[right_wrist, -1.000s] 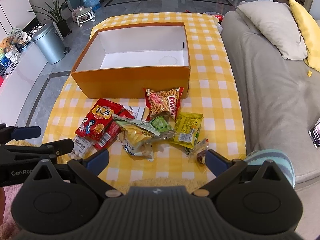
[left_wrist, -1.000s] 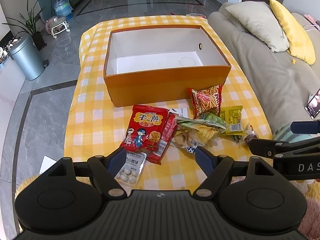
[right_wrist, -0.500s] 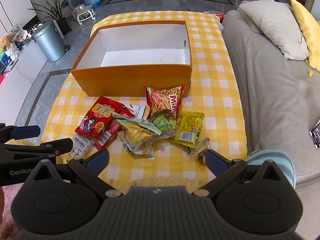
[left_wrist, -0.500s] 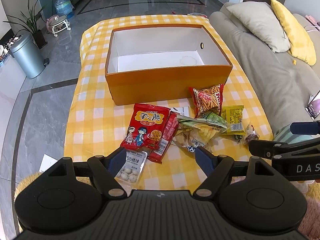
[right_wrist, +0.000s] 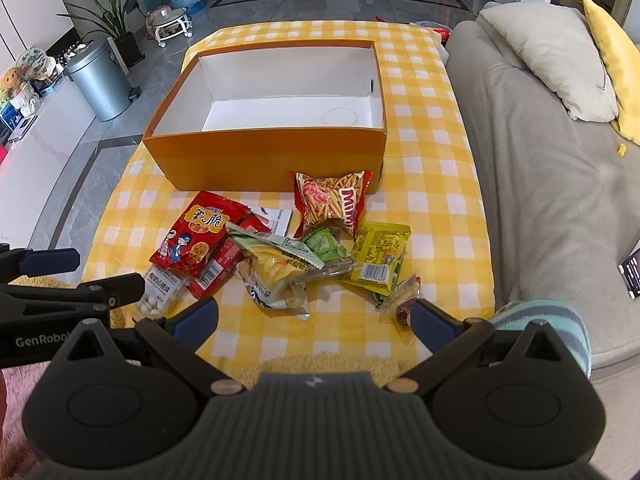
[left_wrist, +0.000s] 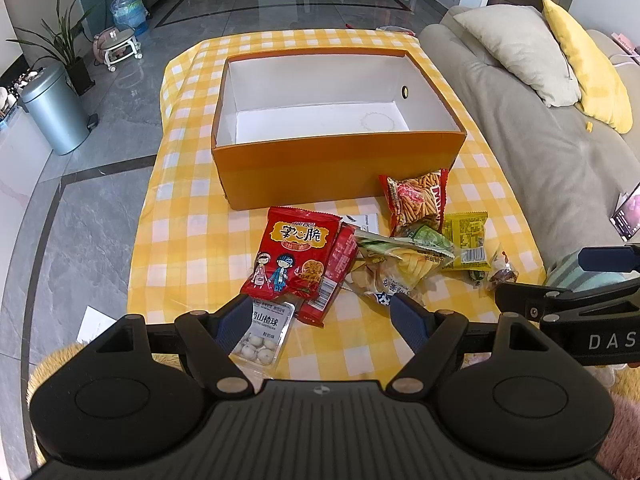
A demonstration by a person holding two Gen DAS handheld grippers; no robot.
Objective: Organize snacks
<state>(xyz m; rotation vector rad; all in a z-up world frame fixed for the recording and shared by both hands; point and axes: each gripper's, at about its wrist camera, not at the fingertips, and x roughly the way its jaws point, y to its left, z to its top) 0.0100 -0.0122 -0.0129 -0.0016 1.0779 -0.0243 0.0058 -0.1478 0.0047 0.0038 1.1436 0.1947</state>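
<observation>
An empty orange box (left_wrist: 332,168) with a white inside stands on the yellow checked tablecloth (left_wrist: 188,236); it also shows in the right wrist view (right_wrist: 260,160). Several snack packs lie in front of it: a red cartoon pack (left_wrist: 294,254), a Mimi stick pack (left_wrist: 416,200), a yellow-green pack (left_wrist: 466,240), a clear chip bag (left_wrist: 396,264) and a white-ball candy pack (left_wrist: 262,336). My left gripper (left_wrist: 320,320) is open and empty above the candy pack. My right gripper (right_wrist: 314,316) is open and empty over the table's near edge.
A grey sofa (left_wrist: 560,152) with a beige cushion (left_wrist: 520,48) and a yellow cushion (left_wrist: 588,64) runs along the right. A metal bin (left_wrist: 56,112), a plant and a water bottle (left_wrist: 128,8) stand on the floor at left. A small wrapped sweet (right_wrist: 404,304) lies near the right gripper.
Both grippers have moved slightly forward toward the snacks and box; the jaws stay open and nothing has been picked up.
</observation>
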